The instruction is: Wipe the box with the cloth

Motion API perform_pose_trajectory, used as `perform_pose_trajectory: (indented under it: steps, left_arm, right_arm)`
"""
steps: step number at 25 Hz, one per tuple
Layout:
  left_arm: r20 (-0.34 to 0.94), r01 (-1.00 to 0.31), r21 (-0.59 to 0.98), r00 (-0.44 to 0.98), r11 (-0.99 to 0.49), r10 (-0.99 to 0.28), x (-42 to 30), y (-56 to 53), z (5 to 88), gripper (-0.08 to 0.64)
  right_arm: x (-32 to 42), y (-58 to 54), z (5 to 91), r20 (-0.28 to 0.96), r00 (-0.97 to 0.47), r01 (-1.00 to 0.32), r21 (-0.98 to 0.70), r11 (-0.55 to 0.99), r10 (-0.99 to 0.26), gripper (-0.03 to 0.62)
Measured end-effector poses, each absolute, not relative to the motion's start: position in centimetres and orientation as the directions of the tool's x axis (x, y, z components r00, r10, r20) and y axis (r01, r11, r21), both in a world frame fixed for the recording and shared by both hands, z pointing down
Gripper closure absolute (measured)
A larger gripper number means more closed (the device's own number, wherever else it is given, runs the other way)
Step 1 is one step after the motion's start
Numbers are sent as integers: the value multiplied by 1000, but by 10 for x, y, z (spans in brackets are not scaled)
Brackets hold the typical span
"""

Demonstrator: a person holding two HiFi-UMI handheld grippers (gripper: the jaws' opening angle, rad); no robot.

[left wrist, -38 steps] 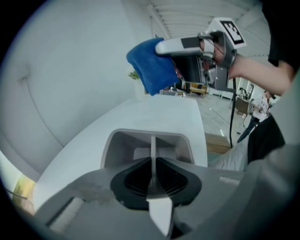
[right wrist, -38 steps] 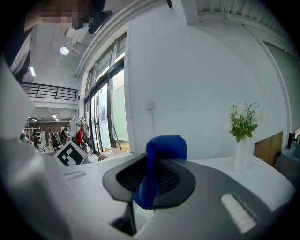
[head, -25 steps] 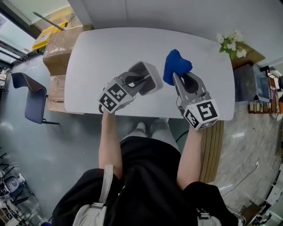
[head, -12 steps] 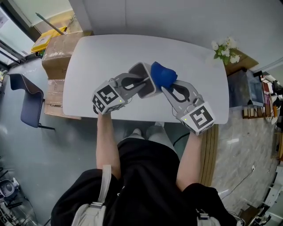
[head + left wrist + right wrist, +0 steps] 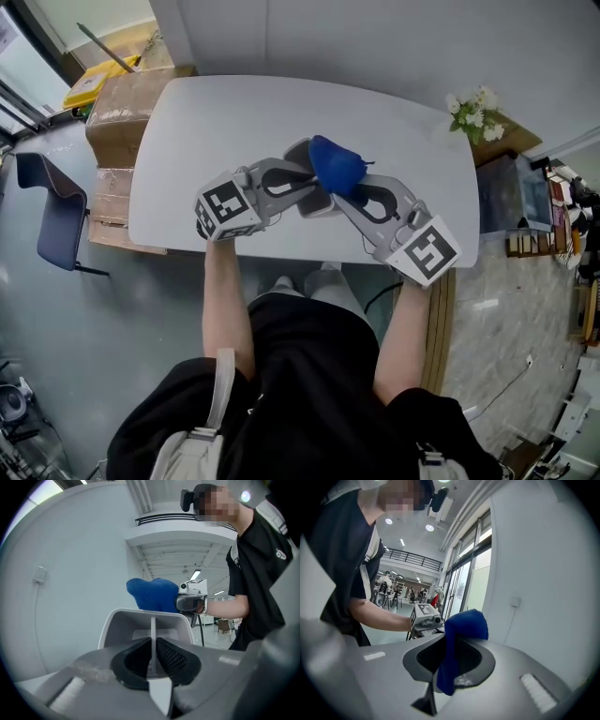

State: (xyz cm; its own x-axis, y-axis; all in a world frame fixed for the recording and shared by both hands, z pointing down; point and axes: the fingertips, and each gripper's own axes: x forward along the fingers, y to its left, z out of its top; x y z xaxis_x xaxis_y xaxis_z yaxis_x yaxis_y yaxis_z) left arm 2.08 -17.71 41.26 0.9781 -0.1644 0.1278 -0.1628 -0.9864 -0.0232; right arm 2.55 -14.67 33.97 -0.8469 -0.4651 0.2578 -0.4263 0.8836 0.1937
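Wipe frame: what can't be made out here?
Whether the cloth touches the box: in the head view the cloth covers that rim; in the left gripper view the box wall hides the cloth's underside.
Box floor: in the head view it lies under the cloth, the left gripper and the right gripper.
Box in the right gripper view: not seen, behind the clamped cloth and that gripper's body.

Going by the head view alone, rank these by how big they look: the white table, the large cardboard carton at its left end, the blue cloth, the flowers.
1. white table
2. cardboard carton
3. blue cloth and flowers: they look about alike, so I leave them unranked. The cloth probably sits nearer the camera.
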Motion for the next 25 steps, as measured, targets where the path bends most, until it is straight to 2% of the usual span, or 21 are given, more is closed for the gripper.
perform_pose_trajectory:
  steps: [14,25]
  left_arm:
    - [93,27,-29,995,-999,24,32,-147,400,520]
    - [-52,265,31,963,-964,264,28,-115,384,520]
  right_arm:
    - [28,-154,328,186,-864,-437,184,880,-468,543]
    - [49,-166,312,81,-893,-431,118,894,-442,543]
